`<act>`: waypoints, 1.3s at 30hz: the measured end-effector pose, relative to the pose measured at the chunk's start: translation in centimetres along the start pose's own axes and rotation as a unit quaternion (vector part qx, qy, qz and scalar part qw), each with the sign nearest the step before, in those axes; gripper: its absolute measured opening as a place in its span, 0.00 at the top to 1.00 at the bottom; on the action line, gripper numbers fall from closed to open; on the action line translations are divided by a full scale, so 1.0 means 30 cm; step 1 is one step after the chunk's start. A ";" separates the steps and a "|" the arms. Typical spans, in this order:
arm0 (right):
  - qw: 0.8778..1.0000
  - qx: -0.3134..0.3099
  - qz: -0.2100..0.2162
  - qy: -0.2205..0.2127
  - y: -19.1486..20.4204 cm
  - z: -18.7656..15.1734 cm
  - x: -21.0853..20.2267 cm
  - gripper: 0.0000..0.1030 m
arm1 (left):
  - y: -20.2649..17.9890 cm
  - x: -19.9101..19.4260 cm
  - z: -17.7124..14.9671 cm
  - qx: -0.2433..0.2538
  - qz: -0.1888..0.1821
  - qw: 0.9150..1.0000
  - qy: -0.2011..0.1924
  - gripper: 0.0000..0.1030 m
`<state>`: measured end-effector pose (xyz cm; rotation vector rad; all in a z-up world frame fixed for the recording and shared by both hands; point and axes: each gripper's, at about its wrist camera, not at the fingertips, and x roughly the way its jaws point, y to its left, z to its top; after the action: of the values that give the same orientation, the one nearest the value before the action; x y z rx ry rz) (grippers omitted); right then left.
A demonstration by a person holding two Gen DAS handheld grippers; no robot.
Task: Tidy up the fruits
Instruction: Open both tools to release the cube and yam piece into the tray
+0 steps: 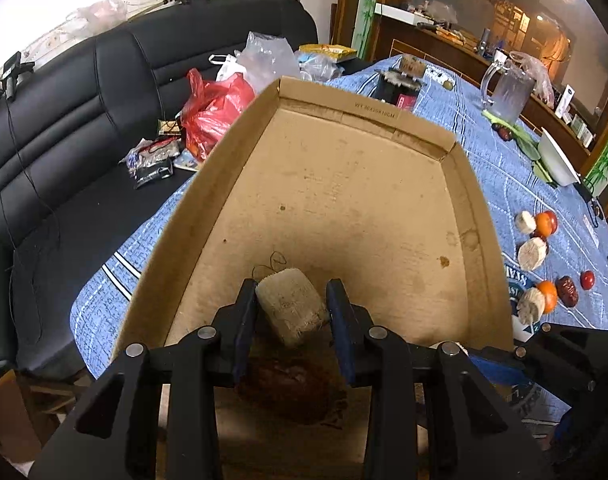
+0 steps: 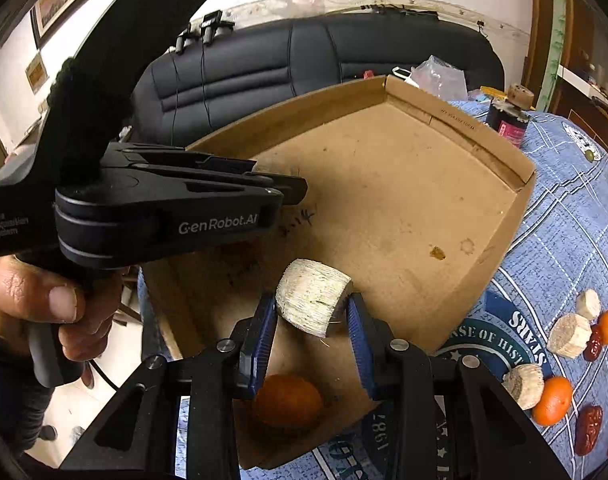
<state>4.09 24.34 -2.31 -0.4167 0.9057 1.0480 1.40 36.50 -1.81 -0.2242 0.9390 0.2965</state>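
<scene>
A pale, fibrous cut chunk, maybe sugarcane, sits between the blue pads of the left tool, low over the floor of the cardboard tray. The left pad touches it, but a thin gap shows at the right pad, so I cannot tell if this tool grips it or only stands around it. In the right wrist view a second pale chunk, with a striped cut side, is between the pads of the right tool. Both pads seem to touch it and it looks lifted above the tray, so this tool is closed on it.

Only the right wrist view shows an orange lying on the near part of the tray, under the right tool. It also shows the left tool from the side, held by a hand, with the words "GenRobot.AI" and "Data Acquisition System" on its body. Only the left wrist view shows a dark brown stain on the tray floor and a red plastic bag on the black sofa.

The blue cloth on the worktop carries the words "STARS" and "1987". On it, right of the tray, lie more pale chunks, small oranges and red dates.
</scene>
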 end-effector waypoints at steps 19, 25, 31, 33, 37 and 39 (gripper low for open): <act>0.999 0.019 -0.006 -0.039 -0.024 -0.064 -0.166 0.56 | -0.058 -0.116 -0.014 0.009 0.031 0.999 -0.039 0.50; 0.997 0.051 -0.017 -0.057 -0.090 -0.126 -0.262 0.56 | -0.123 -0.162 -0.027 0.026 0.021 0.999 -0.043 0.50; 0.994 0.081 -0.036 -0.067 -0.159 -0.196 -0.347 0.56 | -0.205 -0.202 -0.043 0.044 0.001 0.998 -0.048 0.50; 0.993 0.090 -0.043 -0.070 -0.183 -0.218 -0.375 0.56 | -0.230 -0.211 -0.045 0.048 -0.006 0.998 -0.048 0.50; 0.990 0.108 -0.057 -0.075 -0.233 -0.274 -0.428 0.56 | -0.285 -0.222 -0.053 0.057 -0.026 0.997 -0.046 0.50; 0.988 0.118 -0.064 -0.076 -0.257 -0.302 -0.447 0.56 | -0.307 -0.225 -0.055 0.059 -0.034 0.997 -0.044 0.50</act>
<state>4.23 7.02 2.31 -0.1913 0.8437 0.8321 -0.43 26.31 3.32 -0.1330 0.8566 0.1863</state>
